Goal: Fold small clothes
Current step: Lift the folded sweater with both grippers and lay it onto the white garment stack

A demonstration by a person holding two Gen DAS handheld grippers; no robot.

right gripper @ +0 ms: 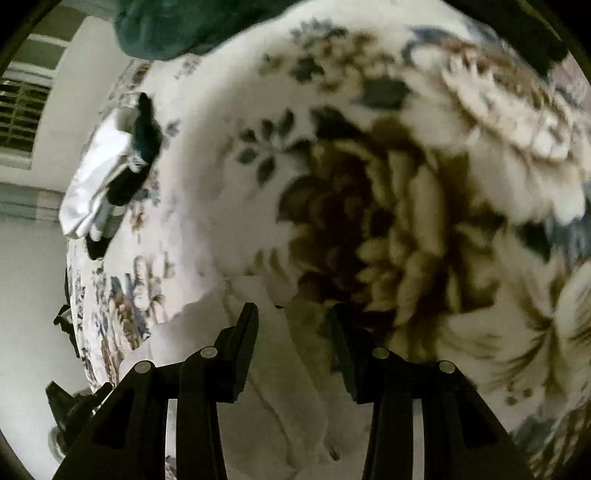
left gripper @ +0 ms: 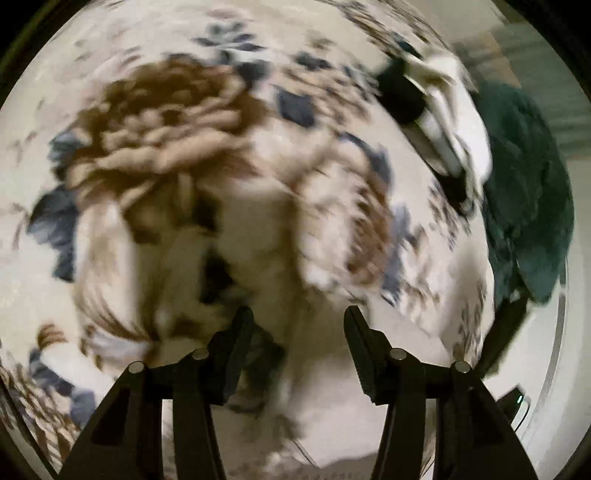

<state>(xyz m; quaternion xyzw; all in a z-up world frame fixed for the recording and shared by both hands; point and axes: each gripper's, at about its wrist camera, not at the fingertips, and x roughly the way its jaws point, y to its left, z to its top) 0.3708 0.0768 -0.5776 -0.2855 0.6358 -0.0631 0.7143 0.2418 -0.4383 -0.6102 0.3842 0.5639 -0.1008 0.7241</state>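
Both views are motion-blurred. In the left wrist view my left gripper [left gripper: 297,314] stands open just above a pale cream garment [left gripper: 258,236] lying on the floral blanket [left gripper: 155,122]. In the right wrist view my right gripper [right gripper: 291,310] is open with a pale cream cloth [right gripper: 310,369] running between its fingers; nothing is clamped. A pile of white and black small clothes [left gripper: 439,110] lies at the far right edge of the bed, and it also shows in the right wrist view [right gripper: 107,173].
A dark teal cloth [left gripper: 524,192] lies beyond the pile, also seen in the right wrist view [right gripper: 166,26]. The bed edge drops off to a pale wall [right gripper: 29,288] at the left. A window with blinds [right gripper: 22,114] is far left.
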